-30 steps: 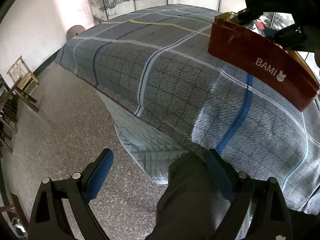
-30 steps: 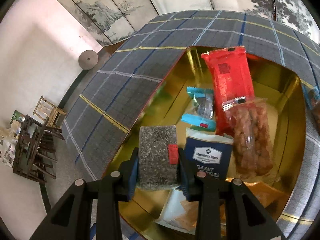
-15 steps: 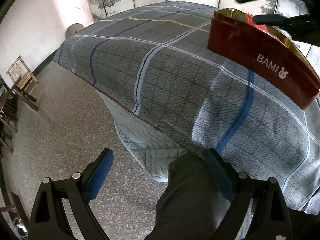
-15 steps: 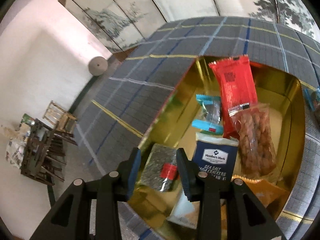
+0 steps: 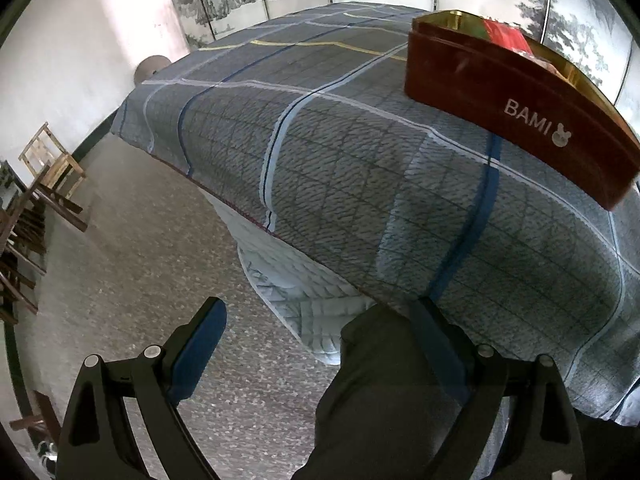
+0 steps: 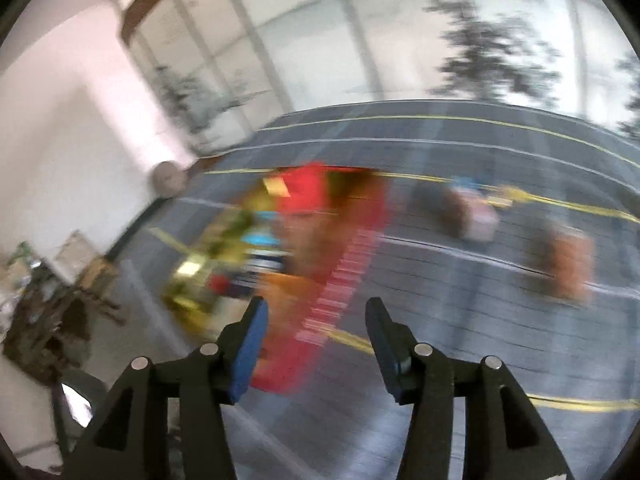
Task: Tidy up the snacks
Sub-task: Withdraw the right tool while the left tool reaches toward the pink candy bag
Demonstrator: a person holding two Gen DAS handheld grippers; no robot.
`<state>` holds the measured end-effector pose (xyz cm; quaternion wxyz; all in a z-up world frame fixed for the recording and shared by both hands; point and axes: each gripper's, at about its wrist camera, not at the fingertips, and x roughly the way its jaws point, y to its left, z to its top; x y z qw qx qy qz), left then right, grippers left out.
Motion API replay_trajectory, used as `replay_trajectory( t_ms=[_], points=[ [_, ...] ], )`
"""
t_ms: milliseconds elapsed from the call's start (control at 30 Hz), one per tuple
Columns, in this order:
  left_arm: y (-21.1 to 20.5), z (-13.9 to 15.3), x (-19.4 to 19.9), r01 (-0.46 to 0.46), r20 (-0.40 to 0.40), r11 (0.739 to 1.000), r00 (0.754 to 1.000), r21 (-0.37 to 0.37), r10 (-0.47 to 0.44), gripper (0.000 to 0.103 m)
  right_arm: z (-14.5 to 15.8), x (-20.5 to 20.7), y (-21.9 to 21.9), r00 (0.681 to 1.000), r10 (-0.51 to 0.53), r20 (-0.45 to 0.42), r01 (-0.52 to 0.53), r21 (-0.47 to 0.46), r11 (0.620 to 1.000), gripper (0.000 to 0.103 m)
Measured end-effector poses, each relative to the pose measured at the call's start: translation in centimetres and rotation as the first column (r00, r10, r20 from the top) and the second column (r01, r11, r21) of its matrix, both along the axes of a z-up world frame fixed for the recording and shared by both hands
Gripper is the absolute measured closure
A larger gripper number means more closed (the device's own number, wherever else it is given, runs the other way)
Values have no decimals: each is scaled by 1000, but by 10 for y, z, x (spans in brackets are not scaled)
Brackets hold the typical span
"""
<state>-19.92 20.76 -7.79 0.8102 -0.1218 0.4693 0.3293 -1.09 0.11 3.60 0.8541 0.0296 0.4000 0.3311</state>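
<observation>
Red tin (image 5: 512,92) sharp in left view; right view blurred. Left hand-held gripper (image 5: 316,332) spread, empty; right hand-held gripper (image 6: 316,320) opening, empty.

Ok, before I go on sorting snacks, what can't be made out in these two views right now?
- Right wrist view: motion blur smears the red tin and its packets; none can be identified.
- Right wrist view: the loose snacks on the cloth are blurred blobs.
- Left wrist view: the tin's wall hides nearly all its contents; only a red packet peeks out.
- Left wrist view: the picture's right edge cuts off the tin's far end.
</observation>
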Motion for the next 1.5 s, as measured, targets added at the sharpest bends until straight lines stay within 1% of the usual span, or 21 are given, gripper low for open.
replay_trajectory(
  t_ms=[67, 133, 167, 300, 400, 467, 500, 600, 733, 767, 833, 900, 933, 1033, 1067, 1133, 1200, 1267, 1333, 1400, 1500],
  points=[
    [-4, 2, 0, 12, 1, 1000, 1000, 16, -12, 11, -9, 6, -38, 997, -80, 14, 81, -47, 996, 51],
    [-10, 8, -1, 30, 22, 999, 999, 40, -31, 11, -18, 11, -79, 986, -163, 25, 164, -89, 982, 51],
    [-12, 12, -2, 41, 33, 998, 999, 50, -43, 11, -22, 12, -95, 979, -199, 40, 203, -115, 972, 51],
    [-37, 38, -5, 105, 87, 983, 989, 149, -119, 11, -36, 22, -152, 944, -315, 96, 328, -204, 922, 50],
    [-61, 64, -1, 183, 124, 967, 971, 177, -206, 11, -46, 26, -188, 924, -366, 109, 382, -219, 898, 47],
    [-74, 78, 6, 228, 135, 953, 957, 198, -257, 10, -51, 27, -202, 915, -388, 108, 402, -213, 890, 46],
    [-83, 88, 14, 267, 137, 942, 945, 202, -298, 8, -53, 28, -206, 914, -393, 105, 406, -207, 890, 46],
    [-101, 109, 39, 380, 149, 913, 904, 148, -401, 8, -59, 28, -213, 912, -399, 91, 410, -181, 894, 46],
    [-132, 137, 95, 542, 157, 840, 826, 38, -541, 8, -57, 27, -207, 924, -368, 102, 381, -165, 910, 46],
    [-138, 141, 105, 559, 160, 829, 816, 29, -556, 8, -58, 27, -206, 928, -359, 101, 371, -170, 913, 46],
    [-154, 153, 141, 590, 166, 808, 796, 0, -581, 7, -56, 25, -205, 935, -339, 107, 352, -147, 925, 46],
    [-164, 156, 180, 615, 163, 786, 784, -64, -599, 7, -55, 23, -208, 935, -337, 110, 349, -118, 930, 46],
    [-166, 156, 199, 615, 159, 783, 786, -94, -598, 7, -54, 22, -211, 935, -337, 108, 347, -100, 932, 46],
    [-168, 149, 261, 589, 121, 789, 808, -176, -577, 11, -52, 21, -214, 938, -329, 105, 337, -66, 939, 46],
    [-166, 145, 278, 578, 106, 793, 816, -193, -569, 15, -51, 21, -214, 938, -328, 110, 335, -57, 940, 46],
    [-161, 135, 314, 546, 69, 805, 835, -233, -546, 18, -50, 18, -213, 943, -312, 120, 319, -50, 946, 46],
    [-156, 125, 339, 511, 34, 817, 852, -269, -522, 22, -49, 15, -210, 948, -287, 138, 296, -49, 954, 46],
    [-152, 113, 357, 484, 13, 815, 862, -317, -507, 24, -47, 13, -209, 951, -272, 150, 281, -45, 959, 46],
    [-148, 102, 369, 456, -15, 825, 873, -334, -488, 25, -47, 13, -209, 953, -262, 150, 269, -31, 963, 46],
    [-148, 94, 378, 448, -37, 824, 871, -346, -489, 25, -46, 15, -213, 955, -261, 140, 265, -8, 964, 45],
    [-145, 83, 387, 416, -61, 836, 883, -357, -466, 26, -46, 19, -222, 956, -271, 112, 267, 43, 963, 45]
  ],
)
